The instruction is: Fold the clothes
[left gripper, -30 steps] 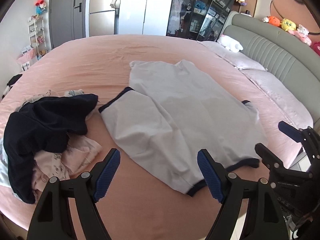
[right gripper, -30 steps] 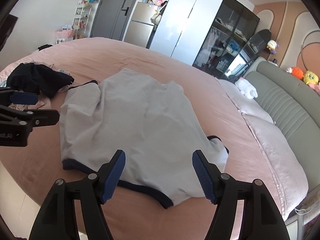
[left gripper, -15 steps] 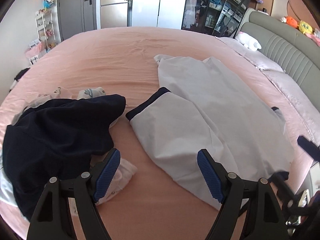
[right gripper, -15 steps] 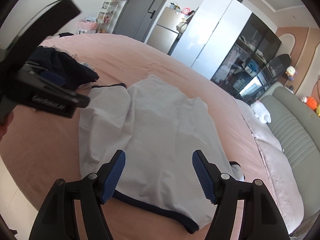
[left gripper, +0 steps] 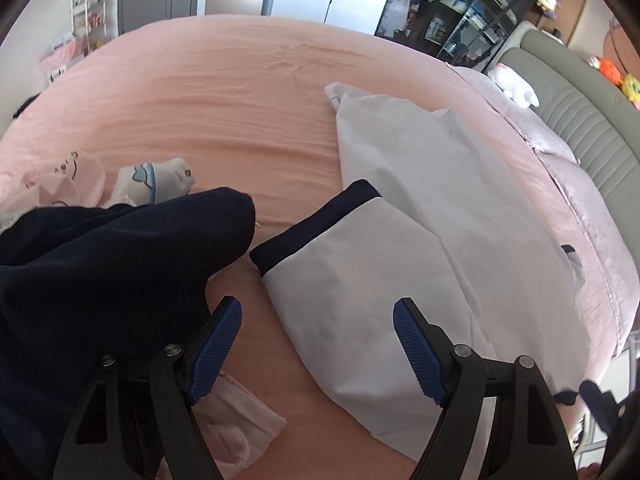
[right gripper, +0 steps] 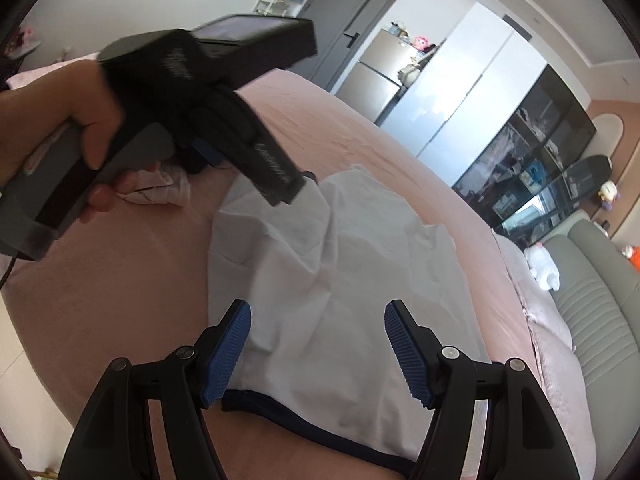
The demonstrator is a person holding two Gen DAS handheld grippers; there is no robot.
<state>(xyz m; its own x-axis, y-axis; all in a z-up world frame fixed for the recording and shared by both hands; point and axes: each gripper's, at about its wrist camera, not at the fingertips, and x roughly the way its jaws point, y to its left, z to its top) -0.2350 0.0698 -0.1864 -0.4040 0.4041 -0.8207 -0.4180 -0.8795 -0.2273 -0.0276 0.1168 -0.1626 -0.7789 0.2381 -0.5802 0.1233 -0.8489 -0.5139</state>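
Note:
A white garment [left gripper: 420, 208] with navy trim lies spread on the pink bed [left gripper: 224, 92]. Its sleeve with a navy cuff [left gripper: 316, 220] points toward a dark navy garment [left gripper: 100, 280]. My left gripper [left gripper: 318, 348] hangs open just above the sleeve's near part, with nothing between its blue pads [left gripper: 218, 344]. In the right wrist view my right gripper [right gripper: 316, 354] is open over the white garment [right gripper: 328, 260], close to its navy hem [right gripper: 280, 412]. A hand [right gripper: 72, 120] holds the left tool's black housing [right gripper: 208, 80] at the upper left.
A pile of clothes lies left of the white garment: the navy piece, pink garments [left gripper: 236, 420] and a small white item with blue print [left gripper: 156, 180]. A grey headboard [left gripper: 580, 120], pillows and a white plush toy [left gripper: 514, 84] line the right side. Wardrobes stand behind.
The left gripper has come down and to the left, from over the garment's hem to its sleeve beside the navy pile. The right view has rolled and moved closer; the left tool now fills its upper left.

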